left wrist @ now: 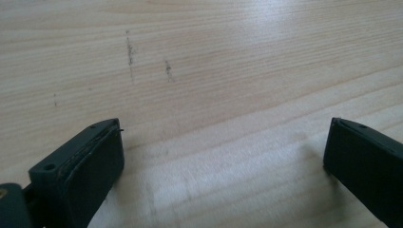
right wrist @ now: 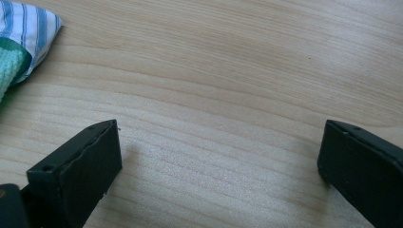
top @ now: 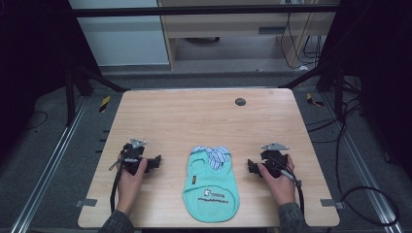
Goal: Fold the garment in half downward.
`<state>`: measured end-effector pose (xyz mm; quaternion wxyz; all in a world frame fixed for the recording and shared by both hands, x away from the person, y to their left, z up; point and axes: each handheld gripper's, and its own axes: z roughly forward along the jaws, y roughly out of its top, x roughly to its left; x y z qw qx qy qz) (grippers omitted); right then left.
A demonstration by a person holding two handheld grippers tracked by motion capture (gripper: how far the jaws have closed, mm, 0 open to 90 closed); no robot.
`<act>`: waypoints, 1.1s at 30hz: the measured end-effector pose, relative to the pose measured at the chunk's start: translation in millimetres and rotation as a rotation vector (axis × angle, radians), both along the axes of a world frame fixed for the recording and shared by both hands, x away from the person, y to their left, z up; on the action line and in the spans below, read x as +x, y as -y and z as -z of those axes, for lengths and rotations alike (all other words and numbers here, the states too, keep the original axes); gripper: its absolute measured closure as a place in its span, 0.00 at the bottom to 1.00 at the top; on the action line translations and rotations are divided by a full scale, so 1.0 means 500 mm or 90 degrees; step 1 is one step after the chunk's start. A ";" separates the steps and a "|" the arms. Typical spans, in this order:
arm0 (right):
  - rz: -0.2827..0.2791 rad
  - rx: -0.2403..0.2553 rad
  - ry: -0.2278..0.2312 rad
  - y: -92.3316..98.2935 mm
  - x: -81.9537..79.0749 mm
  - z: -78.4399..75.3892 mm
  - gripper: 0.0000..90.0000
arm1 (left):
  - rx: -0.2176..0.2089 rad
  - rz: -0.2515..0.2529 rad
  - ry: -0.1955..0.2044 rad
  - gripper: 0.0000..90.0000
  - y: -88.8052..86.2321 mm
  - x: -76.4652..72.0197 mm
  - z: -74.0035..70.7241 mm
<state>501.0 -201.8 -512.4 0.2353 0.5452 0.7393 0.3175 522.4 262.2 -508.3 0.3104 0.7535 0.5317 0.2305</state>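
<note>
Near the table's [top: 160,116] front edge, at six o'clock, lies a mint-green pet shirt [top: 212,187].
Its striped collar [top: 214,154] points to twelve; left gripper [top: 154,162] at nine and right gripper [top: 250,166] at three rest beside it, jaws spread wide, empty.

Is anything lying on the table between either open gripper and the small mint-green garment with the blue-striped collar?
Nothing visible does. The mint-green garment lies flat between the left gripper and the right gripper, with bare wooden table on both sides. Both grippers' jaws stand open and empty.
</note>
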 end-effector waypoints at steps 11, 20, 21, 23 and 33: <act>-0.004 -0.003 -0.002 -0.001 0.003 0.000 0.00 | -0.001 0.005 -0.001 0.00 0.008 -0.022 0.000; 0.000 -0.001 0.000 -0.005 -0.006 -0.002 0.06 | 0.002 0.055 0.002 0.04 0.027 -0.043 -0.018; -0.008 -0.003 0.001 -0.005 -0.008 -0.004 0.10 | 0.002 0.066 0.003 0.03 0.031 -0.044 -0.023; -0.028 -0.003 0.000 -0.007 -0.008 -0.012 0.14 | 0.008 0.095 0.010 0.03 0.037 -0.042 -0.036; -0.117 -0.010 -0.018 -0.004 0.034 -0.063 0.42 | -0.027 0.154 -0.014 0.11 0.056 0.013 -0.071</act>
